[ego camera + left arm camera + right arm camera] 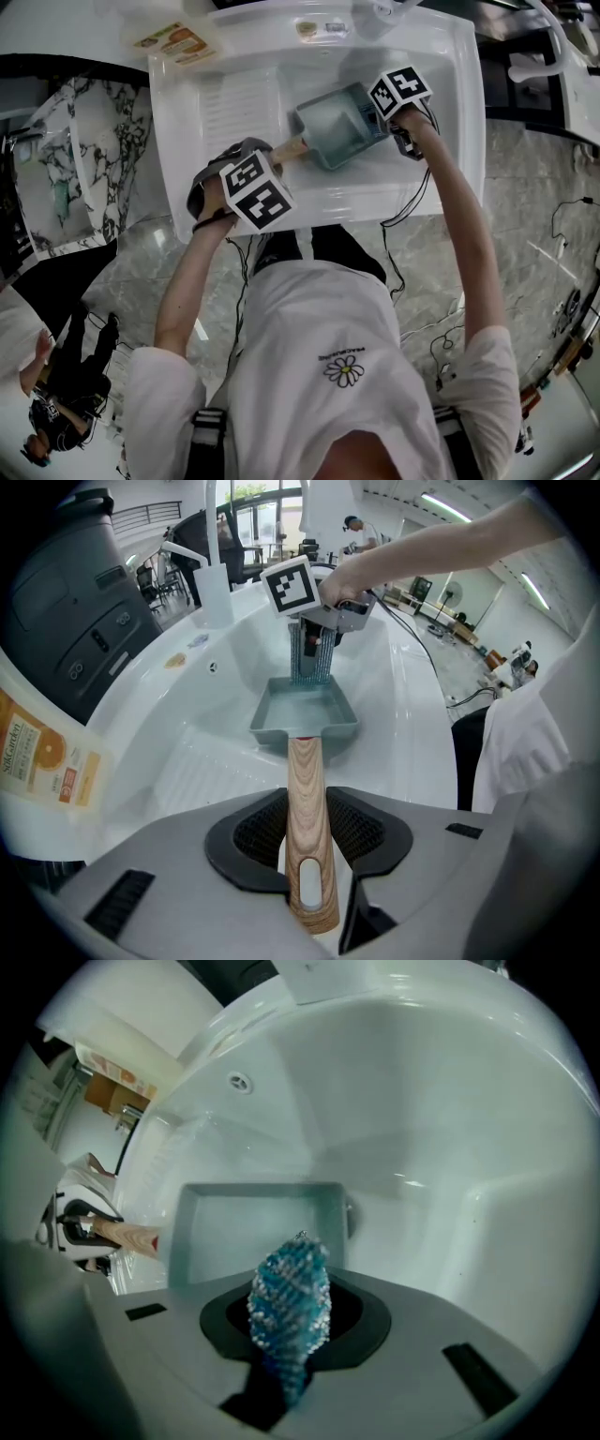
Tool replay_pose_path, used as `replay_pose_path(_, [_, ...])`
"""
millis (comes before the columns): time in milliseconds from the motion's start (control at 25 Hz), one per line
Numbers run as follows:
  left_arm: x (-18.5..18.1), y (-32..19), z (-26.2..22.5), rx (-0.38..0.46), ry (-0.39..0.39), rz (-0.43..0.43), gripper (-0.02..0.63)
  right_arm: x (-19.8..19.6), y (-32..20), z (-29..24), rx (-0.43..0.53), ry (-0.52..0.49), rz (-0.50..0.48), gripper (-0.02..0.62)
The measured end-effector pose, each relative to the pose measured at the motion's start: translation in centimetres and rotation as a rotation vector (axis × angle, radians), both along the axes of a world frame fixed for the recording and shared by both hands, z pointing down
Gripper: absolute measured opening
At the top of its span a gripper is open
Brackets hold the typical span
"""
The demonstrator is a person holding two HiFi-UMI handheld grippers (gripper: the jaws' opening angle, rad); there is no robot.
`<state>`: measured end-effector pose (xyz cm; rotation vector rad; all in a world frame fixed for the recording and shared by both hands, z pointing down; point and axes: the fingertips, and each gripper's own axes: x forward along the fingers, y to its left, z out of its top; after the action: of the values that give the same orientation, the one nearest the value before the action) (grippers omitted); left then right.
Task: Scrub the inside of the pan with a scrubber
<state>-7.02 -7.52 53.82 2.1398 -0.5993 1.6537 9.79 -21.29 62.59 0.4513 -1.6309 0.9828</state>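
**Scrubber at the pan's far edge**

The right tool is clamped on the scrubber, a knobbly, glittery wad of blue-and-silver mesh pinched to a point. It hangs over the far edge of the pan; I cannot tell whether it touches the metal. The left tool grips the handle, its ribbed pads drawn in on pale, grained wood with a slot near the end. The pan is rectangular, grey-green and shallow, with upright walls and a smooth, dull floor. It lies in a glossy white sink. I judge the scrubbing to be at its start or between strokes. Next, the scrubber needs pressing onto the pan's floor and dragging into the corners, while the left tool braces the handle against sliding.
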Motion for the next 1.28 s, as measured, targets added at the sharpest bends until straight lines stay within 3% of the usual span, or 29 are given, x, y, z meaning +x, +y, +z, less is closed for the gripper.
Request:
replay_pose_path(240, [0.0, 0.0, 0.0, 0.002, -0.002, -0.003, 0.140, 2.2, -0.3, 2.1, -0.012, 0.064, 0.043, 0.062])
replay_pose_path(1280, [0.0, 0.3, 0.1, 0.002, -0.016, 0.010, 0.140, 0.8, 2.1, 3.1, -0.103, 0.094, 0.077, 0.062])
